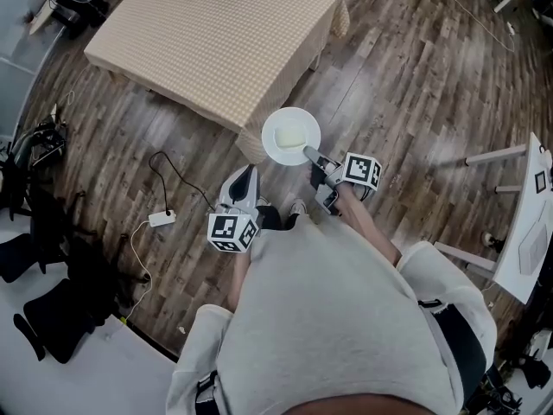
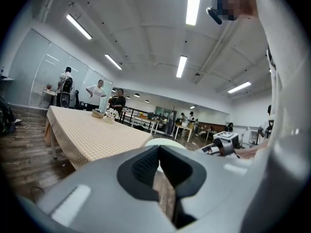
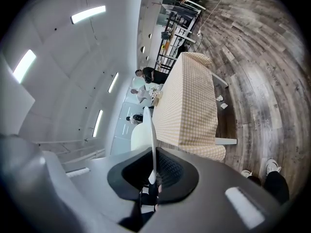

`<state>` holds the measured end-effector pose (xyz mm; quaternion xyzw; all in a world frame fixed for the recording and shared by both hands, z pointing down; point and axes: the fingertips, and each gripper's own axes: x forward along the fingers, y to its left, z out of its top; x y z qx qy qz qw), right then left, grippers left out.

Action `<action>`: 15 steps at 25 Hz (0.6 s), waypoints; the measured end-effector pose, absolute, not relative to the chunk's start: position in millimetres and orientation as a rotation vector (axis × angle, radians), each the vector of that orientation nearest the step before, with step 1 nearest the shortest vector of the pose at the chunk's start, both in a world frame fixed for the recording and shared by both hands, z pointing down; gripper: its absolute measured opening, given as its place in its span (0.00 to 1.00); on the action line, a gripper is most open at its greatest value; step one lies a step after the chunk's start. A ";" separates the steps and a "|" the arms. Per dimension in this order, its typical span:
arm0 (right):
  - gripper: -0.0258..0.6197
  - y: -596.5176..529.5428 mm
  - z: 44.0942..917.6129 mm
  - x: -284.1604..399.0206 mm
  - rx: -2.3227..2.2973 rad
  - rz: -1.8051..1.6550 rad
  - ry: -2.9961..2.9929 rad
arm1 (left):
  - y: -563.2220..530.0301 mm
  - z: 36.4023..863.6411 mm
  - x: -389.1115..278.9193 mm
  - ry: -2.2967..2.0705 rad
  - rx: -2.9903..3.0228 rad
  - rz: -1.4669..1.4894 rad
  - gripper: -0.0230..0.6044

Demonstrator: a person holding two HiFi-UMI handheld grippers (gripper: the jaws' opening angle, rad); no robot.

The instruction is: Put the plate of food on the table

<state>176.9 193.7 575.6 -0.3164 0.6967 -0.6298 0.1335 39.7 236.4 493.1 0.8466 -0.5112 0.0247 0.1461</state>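
A white plate (image 1: 291, 135) with a pale piece of food on it hangs level over the wooden floor, just off the near corner of the table (image 1: 216, 41) with the beige checked cloth. My right gripper (image 1: 313, 157) is shut on the plate's near rim. In the right gripper view the plate (image 3: 151, 140) shows edge-on between the pads, and the table (image 3: 192, 106) lies beyond. My left gripper (image 1: 246, 175) is lower and to the left, shut and empty. In the left gripper view the plate (image 2: 163, 142) shows just past my left gripper (image 2: 163, 178), beside the table (image 2: 92, 135).
A white cable and adapter (image 1: 162, 219) lie on the floor at left, near black equipment (image 1: 34, 197). A white table (image 1: 531, 232) stands at right. Small bowls (image 2: 103, 114) sit at the table's far end. People (image 2: 99, 93) stand in the background.
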 end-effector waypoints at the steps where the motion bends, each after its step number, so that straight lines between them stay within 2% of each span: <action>1: 0.06 191.7 576.3 177.2 -0.915 -1.828 2.020 | 234.8 494.0 40.0 -1.474 2.435 0.071 0.05; 15: 0.06 139.7 580.5 155.7 -0.880 -1.835 2.054 | 187.1 499.6 20.6 -1.517 2.413 0.056 0.05</action>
